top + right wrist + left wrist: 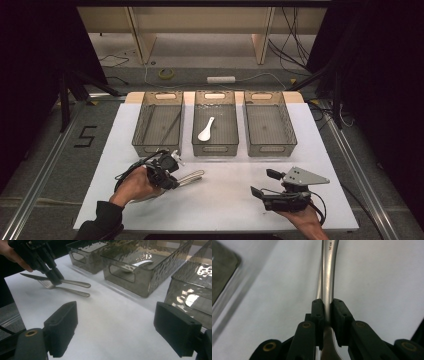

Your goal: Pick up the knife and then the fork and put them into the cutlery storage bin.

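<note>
On the white table [225,200], three smoky see-through bins stand in a row along the far edge. The left bin [158,122], at about 11 o'clock from the table's middle, seems to hold a thin dark utensil, too faint to name. The middle bin [215,122], at 12 o'clock, has a white spoon [205,129] lying on its floor, bowl toward the near side. The right bin [268,122] sits at about 1 o'clock.

Below the left bin, at about 8 o'clock, the left hand [134,185] holds the left gripper [56,280]. Its jaws are clamped on a metal knife [327,277]: the left gripper view has the two black pads pressed against either side of the handle. In the right gripper view the blade points away behind the jaws while the handle runs out toward 3 o'clock, just off the table. A metal fork [65,289] lies flat on the table just beside the knife, on its near side, roughly parallel to it.

At about 4 o'clock, well apart from the cutlery, the right hand [305,219] holds the right gripper [260,183], with a grey three-cornered plate on top. Its jaws stand wide apart with bare table between them.
</note>
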`<state>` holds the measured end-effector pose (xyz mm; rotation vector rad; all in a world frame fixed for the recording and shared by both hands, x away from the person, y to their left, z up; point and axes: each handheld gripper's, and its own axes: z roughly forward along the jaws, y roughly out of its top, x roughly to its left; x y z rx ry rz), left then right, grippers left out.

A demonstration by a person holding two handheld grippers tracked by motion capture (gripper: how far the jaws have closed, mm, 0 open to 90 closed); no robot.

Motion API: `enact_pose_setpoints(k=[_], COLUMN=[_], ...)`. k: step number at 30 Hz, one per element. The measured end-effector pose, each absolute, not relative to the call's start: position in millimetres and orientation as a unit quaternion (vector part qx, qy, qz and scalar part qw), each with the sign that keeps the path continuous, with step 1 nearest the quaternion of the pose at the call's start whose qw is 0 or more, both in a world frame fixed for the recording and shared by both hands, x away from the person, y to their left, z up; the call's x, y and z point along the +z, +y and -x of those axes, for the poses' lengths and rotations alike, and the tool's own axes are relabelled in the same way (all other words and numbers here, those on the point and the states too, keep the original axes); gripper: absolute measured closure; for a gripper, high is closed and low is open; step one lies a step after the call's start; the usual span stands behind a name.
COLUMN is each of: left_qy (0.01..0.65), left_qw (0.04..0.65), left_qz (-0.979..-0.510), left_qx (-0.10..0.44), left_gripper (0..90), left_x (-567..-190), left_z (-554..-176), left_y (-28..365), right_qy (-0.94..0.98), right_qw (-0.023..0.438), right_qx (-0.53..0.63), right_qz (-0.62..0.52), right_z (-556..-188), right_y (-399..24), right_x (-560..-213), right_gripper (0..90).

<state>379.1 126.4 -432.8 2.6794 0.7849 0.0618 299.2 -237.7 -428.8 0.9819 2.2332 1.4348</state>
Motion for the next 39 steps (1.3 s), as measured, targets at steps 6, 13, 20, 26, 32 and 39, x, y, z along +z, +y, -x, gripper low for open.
enact_pose_setpoints(k=[6, 13, 20, 26, 32, 39], left_qy=[0.251, 0.231, 0.218, 0.205, 0.194, 0.189], left_qw=[0.188, 0.198, 0.193, 0.201, 0.198, 0.195], left_qz=[-0.949, -0.953, -0.956, -0.957, -0.96, -0.961], left_qx=[0.008, -0.009, -0.019, -0.031, -0.034, -0.044], left_gripper=[79.6, 79.6, 79.6, 79.6, 79.6, 79.5], left_x=[-424, -421, -422, -421, -418, -419], left_z=[-370, -367, -365, -364, -364, -365], left_y=[108, 94, 80, 66, 54, 50], right_qy=[0.792, 0.816, 0.841, 0.853, 0.862, 0.875], right_qw=[0.157, 0.159, 0.163, 0.17, 0.178, 0.186], right_qx=[0.499, 0.484, 0.464, 0.45, 0.437, 0.416], right_qz=[-0.315, -0.273, -0.227, -0.202, -0.183, -0.162], right_z=[-298, -297, -295, -295, -294, -294], right_y=[-226, -207, -188, -177, -168, -157], right_x=[-426, -424, -426, -428, -430, -434], right_gripper=[20.4, 21.1, 21.4, 23.4, 25.7, 28.3])
